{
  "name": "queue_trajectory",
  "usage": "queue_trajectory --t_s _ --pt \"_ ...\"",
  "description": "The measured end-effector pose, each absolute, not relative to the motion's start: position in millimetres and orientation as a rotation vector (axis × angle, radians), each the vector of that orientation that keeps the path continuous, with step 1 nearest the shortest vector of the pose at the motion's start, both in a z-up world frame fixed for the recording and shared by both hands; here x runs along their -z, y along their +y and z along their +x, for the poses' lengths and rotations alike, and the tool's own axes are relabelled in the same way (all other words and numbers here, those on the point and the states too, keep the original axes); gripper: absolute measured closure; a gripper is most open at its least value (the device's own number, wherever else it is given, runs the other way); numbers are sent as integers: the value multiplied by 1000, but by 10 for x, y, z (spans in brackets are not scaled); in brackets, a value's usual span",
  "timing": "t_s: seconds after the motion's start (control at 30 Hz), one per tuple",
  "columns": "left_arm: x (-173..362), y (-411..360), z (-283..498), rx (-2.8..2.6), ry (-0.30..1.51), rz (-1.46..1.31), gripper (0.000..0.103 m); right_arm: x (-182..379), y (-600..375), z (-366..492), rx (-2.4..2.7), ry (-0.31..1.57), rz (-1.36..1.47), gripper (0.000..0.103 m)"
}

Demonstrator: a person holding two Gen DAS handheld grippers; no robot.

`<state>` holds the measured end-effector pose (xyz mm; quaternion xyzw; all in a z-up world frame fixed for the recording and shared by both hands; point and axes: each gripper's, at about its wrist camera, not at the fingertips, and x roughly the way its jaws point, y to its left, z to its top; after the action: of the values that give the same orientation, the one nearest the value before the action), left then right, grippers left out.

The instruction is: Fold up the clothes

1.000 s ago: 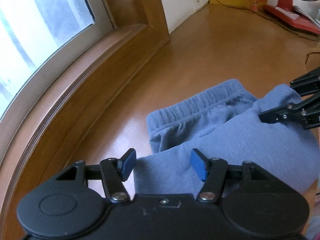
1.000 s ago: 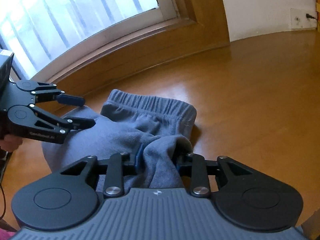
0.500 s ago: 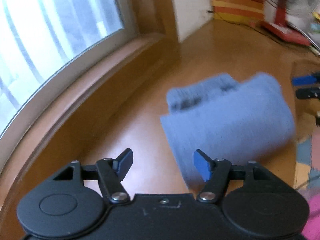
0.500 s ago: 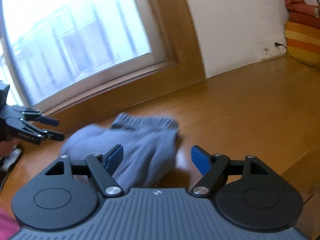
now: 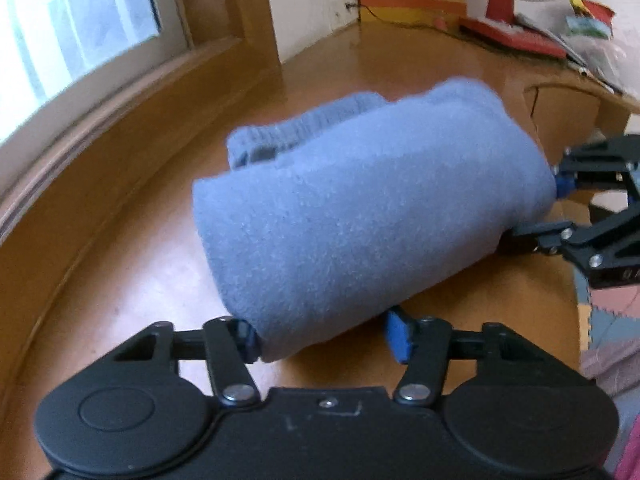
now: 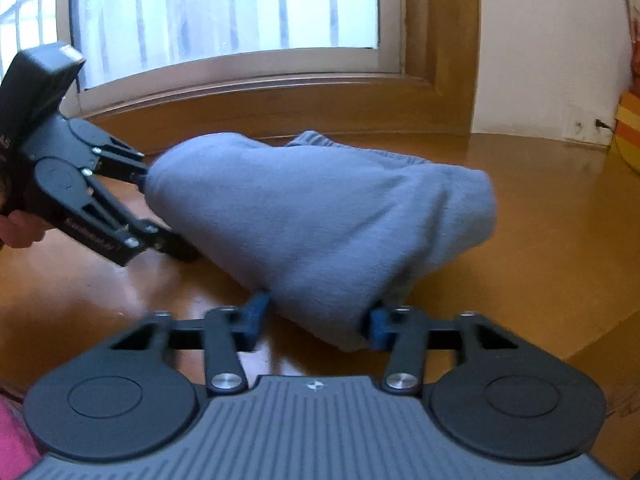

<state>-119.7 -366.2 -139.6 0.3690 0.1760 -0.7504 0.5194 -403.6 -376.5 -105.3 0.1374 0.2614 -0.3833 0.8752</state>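
A folded bundle of blue fleece sweatpants (image 5: 360,216) lies on the wooden floor, its ribbed waistband (image 5: 304,128) at the far end. My left gripper (image 5: 324,334) is open, its jaws straddling the bundle's near left end. My right gripper (image 6: 316,320) is open too, its jaws around the bundle's near right end (image 6: 328,240). Each gripper shows in the other's view: the right one (image 5: 560,208) at the bundle's right side, the left one (image 6: 148,208) at its left side.
A window with a wooden sill (image 5: 120,92) runs along the left. A white wall with a socket (image 6: 580,124) stands behind. A red fan base (image 5: 512,32) and loose papers (image 5: 592,32) sit at the far right. A foam mat (image 5: 608,320) edges the floor.
One second ago the right gripper was shut on the cloth. Both grippers then pulled back, and now they have closed in low on the bundle's two ends, jaws open.
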Motion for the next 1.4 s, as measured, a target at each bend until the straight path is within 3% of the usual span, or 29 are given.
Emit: queue_trajectory --t_s 0.1,0.2,0.33,0.43,0.6,0.73,0.83,0.97,1.13,1.17,1.2,1.23,1.4 --pt "1002 -3415 -1107 1838 395 818 51 870 -3725 -4052 768 522 295 63" --pt "693 -3331 -1049 1828 416 798 42 475 -3683 -4224 701 438 347 63" --pt "647 -3627 -995 1766 540 782 40 217 -3967 -4305 669 347 458 63" --pt "650 -3974 -1034 1711 565 807 36 255 -4387 -4292 685 290 603 62" --pt "870 -4602 -1236 1621 568 923 34 534 -5069 -4144 794 369 741 62" --pt "1037 -4911 -1293 1554 585 940 21 860 -5431 -3990 841 483 754 61" --pt "1038 -4971 -1257 1526 577 917 16 1016 -5576 -3980 849 484 740 44" --pt "882 -4885 -1161 1491 645 833 23 964 -5698 -4123 758 457 779 41" --pt "652 -4358 -975 1400 758 642 23 537 -5630 -4454 596 491 557 34" --pt "661 -4274 -946 1389 810 595 23 458 -5650 -4516 581 482 509 30" --pt "691 -4230 -931 1385 859 552 23 411 -5713 -4524 570 480 487 13" --pt "734 -4213 -926 1387 907 512 23 417 -5817 -4502 549 480 483 3" --pt "997 -4319 -990 1356 1083 427 23 681 -6153 -4153 455 572 526 4"
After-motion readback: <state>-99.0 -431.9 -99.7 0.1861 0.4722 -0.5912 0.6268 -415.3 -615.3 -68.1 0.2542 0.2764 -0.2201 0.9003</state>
